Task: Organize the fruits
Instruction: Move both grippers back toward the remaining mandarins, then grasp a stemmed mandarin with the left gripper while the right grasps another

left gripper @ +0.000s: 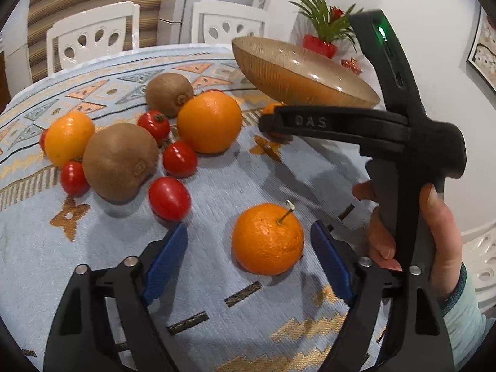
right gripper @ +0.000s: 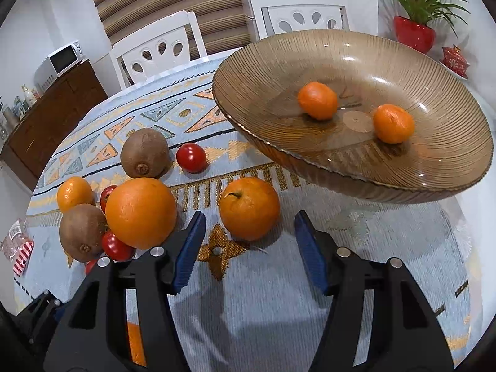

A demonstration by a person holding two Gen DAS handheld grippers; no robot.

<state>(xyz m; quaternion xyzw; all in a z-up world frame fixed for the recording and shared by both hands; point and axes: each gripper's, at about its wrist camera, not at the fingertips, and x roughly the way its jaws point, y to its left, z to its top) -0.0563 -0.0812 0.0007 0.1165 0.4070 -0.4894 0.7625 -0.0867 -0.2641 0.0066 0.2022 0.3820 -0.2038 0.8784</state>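
Note:
My left gripper [left gripper: 249, 235] is open around a mandarin with a stem [left gripper: 268, 238] on the blue tablecloth. My right gripper [right gripper: 249, 226] is open just before another mandarin [right gripper: 249, 207]; in the left wrist view the right gripper [left gripper: 272, 124] reaches in from the right. A brown glass bowl [right gripper: 254, 62] holds two mandarins [right gripper: 317, 100] [right gripper: 393, 123]. A large orange [left gripper: 209, 121], two kiwis [left gripper: 121, 161] [left gripper: 169, 93], a small mandarin [left gripper: 68, 136] and several cherry tomatoes [left gripper: 169, 198] lie in a cluster at the left.
Two white chairs [left gripper: 96, 40] stand behind the table. A red pot with a plant [right gripper: 414, 34] and a red ornament [right gripper: 454, 59] sit at the back right. A wooden sideboard with a microwave [right gripper: 60, 59] stands at the far left.

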